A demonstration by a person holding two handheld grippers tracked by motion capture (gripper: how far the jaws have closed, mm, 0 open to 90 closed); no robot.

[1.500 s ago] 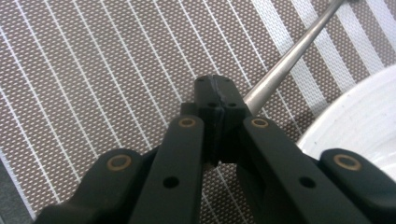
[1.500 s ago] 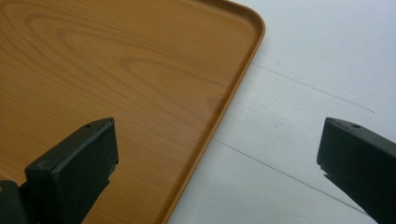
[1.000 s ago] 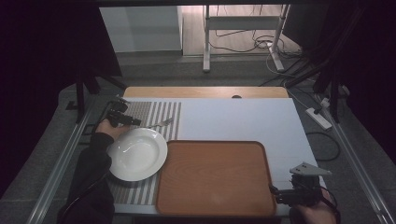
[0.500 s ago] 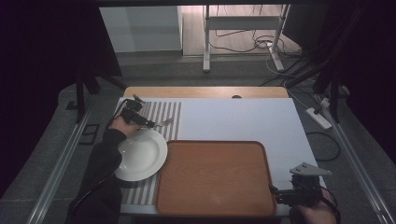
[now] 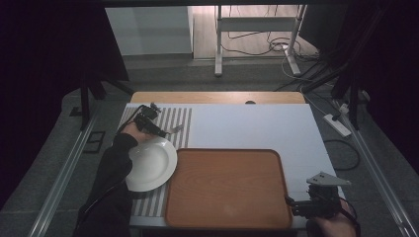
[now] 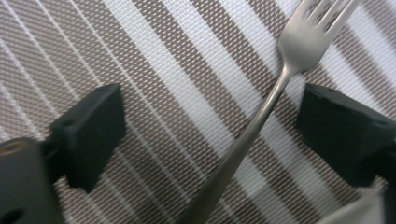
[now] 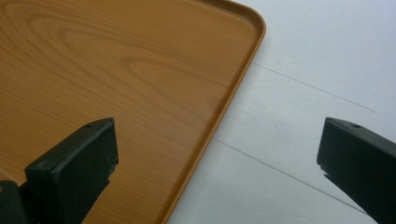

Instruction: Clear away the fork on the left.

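Now our left gripper (image 6: pixel 205 135) hangs wide over the fork (image 6: pixel 261 112), which lies untouched between its jaws on the striped mat (image 6: pixel 154 84); our right gripper (image 7: pixel 217 163) gapes wide over the tray (image 7: pixel 116 70) rim.

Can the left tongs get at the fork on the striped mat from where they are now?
Probably yes. The left tongs are open over the striped mat, and the fork lies flat with its handle running between the jaws. Nothing sits between them; the white plate is beside it, clear of the handle.
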